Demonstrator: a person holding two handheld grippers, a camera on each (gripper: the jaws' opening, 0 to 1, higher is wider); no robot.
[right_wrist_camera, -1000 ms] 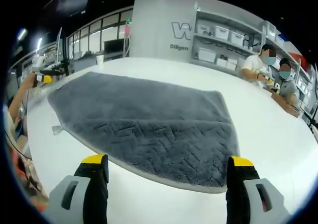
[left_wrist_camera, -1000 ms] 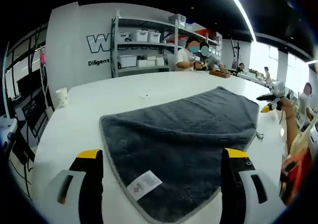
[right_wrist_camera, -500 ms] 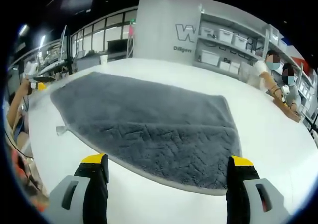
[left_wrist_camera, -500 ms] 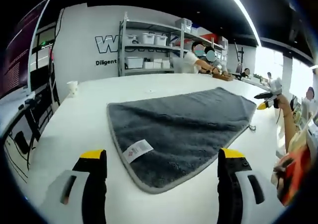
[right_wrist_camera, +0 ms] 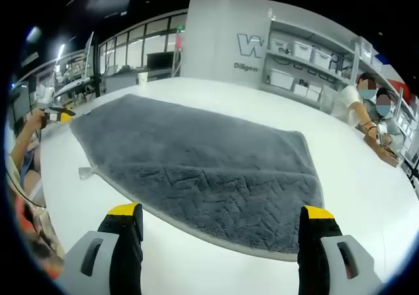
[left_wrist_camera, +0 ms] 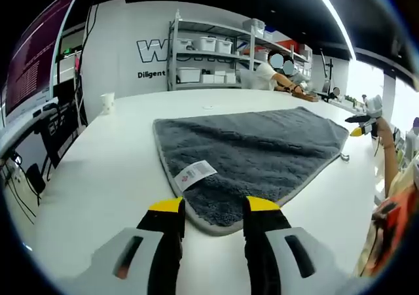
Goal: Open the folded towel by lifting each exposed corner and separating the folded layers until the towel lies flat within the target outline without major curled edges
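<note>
A dark grey towel (left_wrist_camera: 255, 144) lies spread on the white table (left_wrist_camera: 105, 171), one layer folded over along its far side. Its near corner, with a white care label (left_wrist_camera: 194, 173), points at my left gripper (left_wrist_camera: 214, 207). The left jaws stand close together, a narrow gap between them, and the towel's corner edge lies just past the tips. In the right gripper view the towel (right_wrist_camera: 196, 154) stretches ahead, a small hanging loop (right_wrist_camera: 85, 173) at its left edge. My right gripper (right_wrist_camera: 219, 211) is wide open above bare table just short of the towel's near edge.
A paper cup (left_wrist_camera: 107, 102) stands at the table's far left. Shelves with bins (left_wrist_camera: 209, 59) line the back wall, and people (right_wrist_camera: 370, 105) sit at the far end. A hand with a yellow-tipped gripper (left_wrist_camera: 363, 118) shows past the towel's right corner.
The left jaws have come much closer together, and the left gripper has drawn back and left, so the labelled corner now sits at its tips. The right gripper is still wide open.
</note>
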